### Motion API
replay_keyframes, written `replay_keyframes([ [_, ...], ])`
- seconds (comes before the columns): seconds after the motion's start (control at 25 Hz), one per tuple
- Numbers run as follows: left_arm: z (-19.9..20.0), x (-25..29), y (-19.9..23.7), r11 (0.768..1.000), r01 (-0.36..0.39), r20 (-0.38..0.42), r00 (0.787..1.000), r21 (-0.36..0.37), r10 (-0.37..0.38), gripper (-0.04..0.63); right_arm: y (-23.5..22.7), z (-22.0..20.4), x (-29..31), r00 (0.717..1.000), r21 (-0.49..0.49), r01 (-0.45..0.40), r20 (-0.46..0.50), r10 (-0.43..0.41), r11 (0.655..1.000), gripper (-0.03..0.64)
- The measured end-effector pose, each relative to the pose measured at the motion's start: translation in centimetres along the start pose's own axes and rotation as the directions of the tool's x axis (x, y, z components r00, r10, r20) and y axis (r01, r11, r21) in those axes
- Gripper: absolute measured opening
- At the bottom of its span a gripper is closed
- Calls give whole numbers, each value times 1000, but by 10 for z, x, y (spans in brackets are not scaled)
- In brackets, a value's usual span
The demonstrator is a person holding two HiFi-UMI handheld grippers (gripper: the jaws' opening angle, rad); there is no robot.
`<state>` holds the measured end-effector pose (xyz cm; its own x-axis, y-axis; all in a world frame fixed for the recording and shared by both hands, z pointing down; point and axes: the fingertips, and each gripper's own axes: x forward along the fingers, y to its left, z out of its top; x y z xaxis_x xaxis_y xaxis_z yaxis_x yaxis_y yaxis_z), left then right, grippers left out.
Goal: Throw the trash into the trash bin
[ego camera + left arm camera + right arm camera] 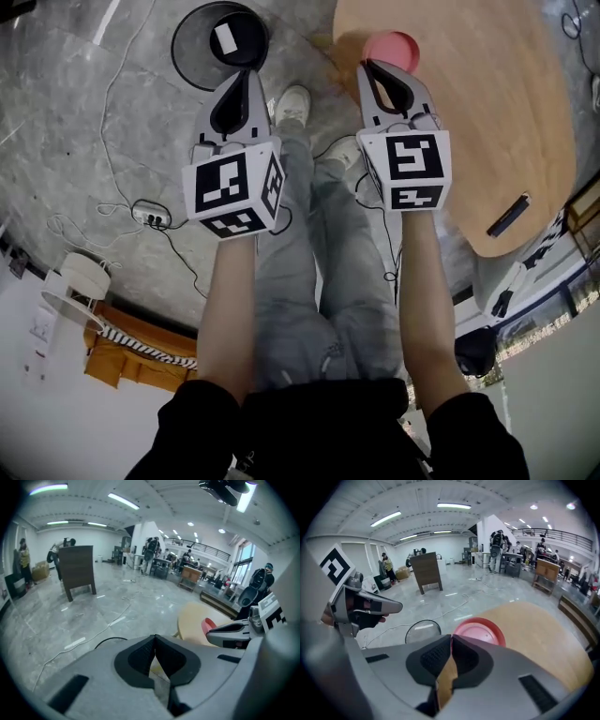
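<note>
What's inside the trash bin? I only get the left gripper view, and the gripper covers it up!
Observer: The head view shows a white piece lying in the black trash bin, which stands on the floor right in front of the left gripper.
Operator: Is the other gripper holding any trash?
Observer: No. In its own view the right gripper has its jaws together with nothing between them.
Operator: What's the red thing next to it?
Observer: A round pink plate, empty, sitting near the edge of the wooden table.
</note>
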<state>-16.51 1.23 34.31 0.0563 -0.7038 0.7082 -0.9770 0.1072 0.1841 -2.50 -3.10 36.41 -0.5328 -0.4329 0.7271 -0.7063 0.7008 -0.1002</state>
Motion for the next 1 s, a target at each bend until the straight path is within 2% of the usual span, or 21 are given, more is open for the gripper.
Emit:
replay_keyframes([
  [0.24, -8, -19, 84, 976, -158, 13, 987, -148, 161, 8, 72, 43, 61, 984, -148, -176, -20, 175, 973, 14],
  [0.4, -14, -35, 125, 959, -210, 12, 976, -189, 216, 8, 119, 55, 90, 966, -195, -260, -50, 255, 946, 14],
  [0.64, -22, -48, 173, 925, -274, 9, 958, -262, 287, 8, 176, 58, 133, 915, -213, -403, -120, 385, 890, 15],
  [0.84, -38, -52, 195, 908, -297, -10, 951, -294, 308, 8, 198, 44, 158, 911, -257, -404, -201, 361, 878, 23],
  [1.0, -42, -50, 196, 914, -286, -22, 956, -286, 292, 8, 197, 38, 153, 914, -238, -394, -201, 352, 888, 23],
])
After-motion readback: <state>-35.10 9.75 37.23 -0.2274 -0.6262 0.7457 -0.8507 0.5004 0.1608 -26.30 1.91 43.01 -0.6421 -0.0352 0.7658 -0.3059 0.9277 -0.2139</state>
